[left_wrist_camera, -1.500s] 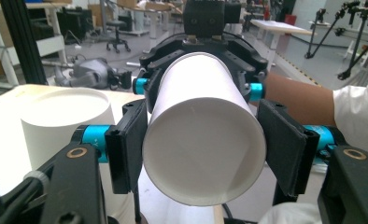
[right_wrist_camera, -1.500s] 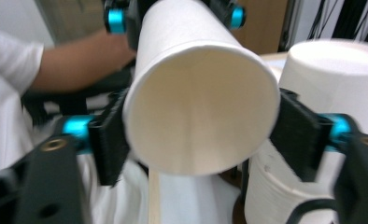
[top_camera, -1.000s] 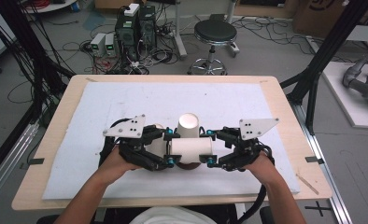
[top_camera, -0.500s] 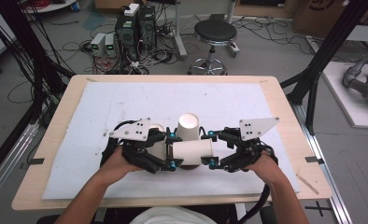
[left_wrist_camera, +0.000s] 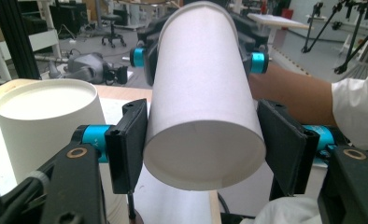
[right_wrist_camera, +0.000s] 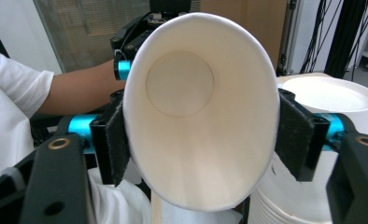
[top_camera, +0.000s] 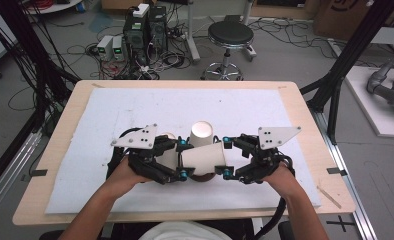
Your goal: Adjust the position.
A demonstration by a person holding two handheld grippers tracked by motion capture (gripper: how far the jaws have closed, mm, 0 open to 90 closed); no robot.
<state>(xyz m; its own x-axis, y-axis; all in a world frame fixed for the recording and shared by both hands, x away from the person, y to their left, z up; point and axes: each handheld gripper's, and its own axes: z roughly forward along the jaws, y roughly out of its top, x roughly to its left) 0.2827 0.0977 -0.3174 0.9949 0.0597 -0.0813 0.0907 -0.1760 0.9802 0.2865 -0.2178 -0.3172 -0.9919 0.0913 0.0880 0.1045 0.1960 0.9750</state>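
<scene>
A paper cup (top_camera: 205, 157) lies sideways between both tongs above the table (top_camera: 305, 120). The left tongs (top_camera: 183, 159) clamp its base end; the right tongs (top_camera: 226, 157), lately widening, pinch its open rim. Another cup (top_camera: 201, 134) stands upside down just behind them.

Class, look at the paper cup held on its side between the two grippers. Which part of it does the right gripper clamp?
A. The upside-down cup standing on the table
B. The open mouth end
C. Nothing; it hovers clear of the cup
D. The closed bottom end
B: the right gripper view looks straight into the open mouth of the paper cup, with the right gripper pads pressed on the rim's two sides, squeezing it oval.
</scene>
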